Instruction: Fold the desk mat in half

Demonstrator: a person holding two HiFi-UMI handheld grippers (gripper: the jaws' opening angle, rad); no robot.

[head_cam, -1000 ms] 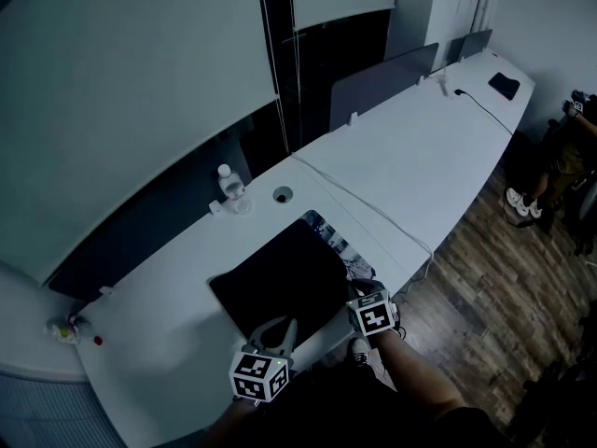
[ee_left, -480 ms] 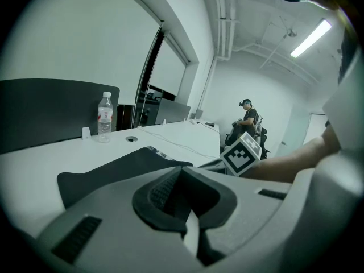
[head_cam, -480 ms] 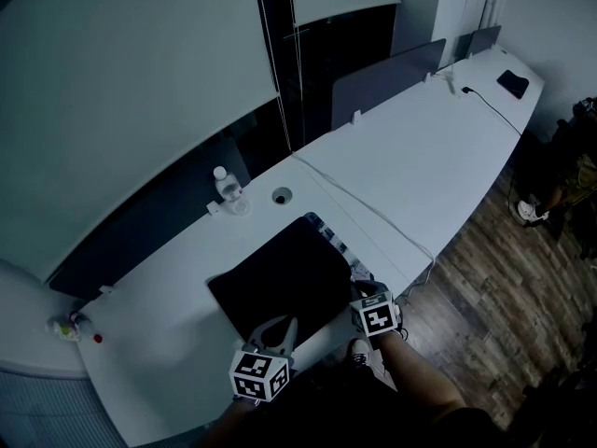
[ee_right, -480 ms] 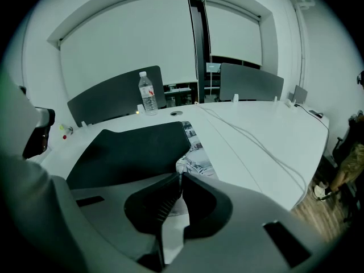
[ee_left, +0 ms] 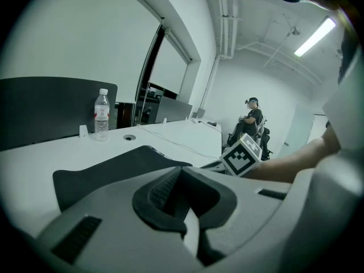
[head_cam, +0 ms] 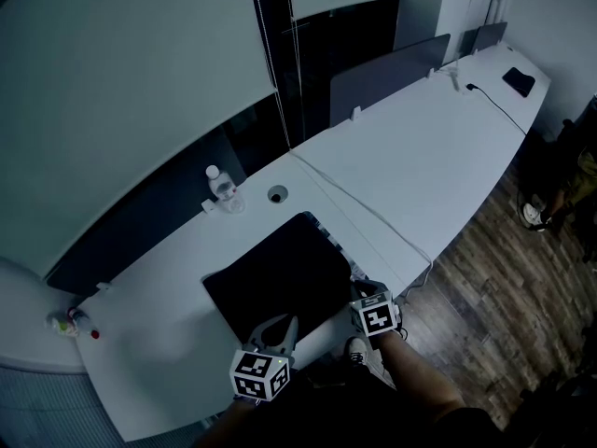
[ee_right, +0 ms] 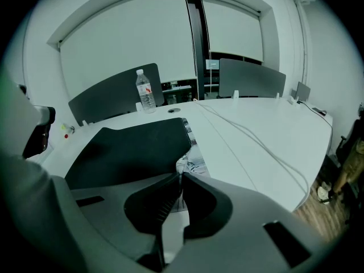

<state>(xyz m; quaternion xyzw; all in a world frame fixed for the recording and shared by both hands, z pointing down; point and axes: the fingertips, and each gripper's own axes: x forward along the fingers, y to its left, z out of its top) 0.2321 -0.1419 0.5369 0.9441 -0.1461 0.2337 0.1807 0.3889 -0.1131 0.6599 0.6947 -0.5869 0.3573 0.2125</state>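
The black desk mat lies on the white table, with a printed strip showing along its right edge. My left gripper sits at the mat's near edge; its jaws look closed on that edge. My right gripper is at the near right corner. In the right gripper view the mat spreads ahead, and the jaws pinch its pale printed corner. The left gripper view shows the mat rising towards the jaws.
A water bottle and a cable hole are behind the mat. A white cable runs along the table to the right. Grey dividers line the far edge. Wooden floor lies past the table's right edge. A person sits far off.
Both grippers stay where they were at the mat's near edge. Only the head view has drifted slightly.
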